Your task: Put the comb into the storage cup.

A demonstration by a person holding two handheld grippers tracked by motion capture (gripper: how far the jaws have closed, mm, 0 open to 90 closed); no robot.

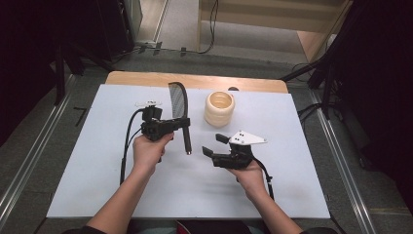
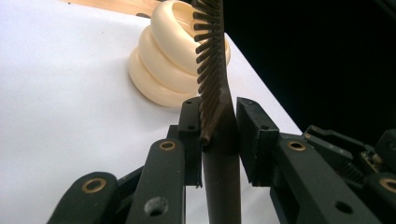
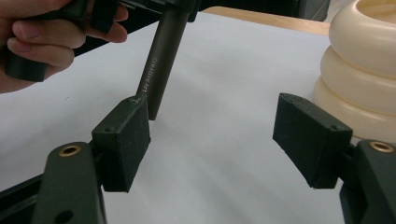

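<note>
My left gripper (image 1: 181, 123) is shut on a dark comb (image 1: 179, 100), which it holds just above the white table sheet (image 1: 87, 175). The teeth point away and the round handle end points toward me. In the left gripper view, the jaws of my left gripper (image 2: 219, 126) press on the comb (image 2: 211, 65) where teeth meet handle. My right gripper (image 1: 214, 145) is open to the right of the handle end, with nothing between its jaws. In the right gripper view, my right gripper (image 3: 210, 126) has its left pad beside the comb handle (image 3: 161, 60). Whether the two touch I cannot tell.
A cream ribbed holder (image 1: 219, 108) stands upright behind the right gripper; it also appears as the holder (image 2: 163, 60) and the holder (image 3: 359, 65). A wooden table edge (image 1: 146, 78) runs along the back. Cables and dark stands surround the table.
</note>
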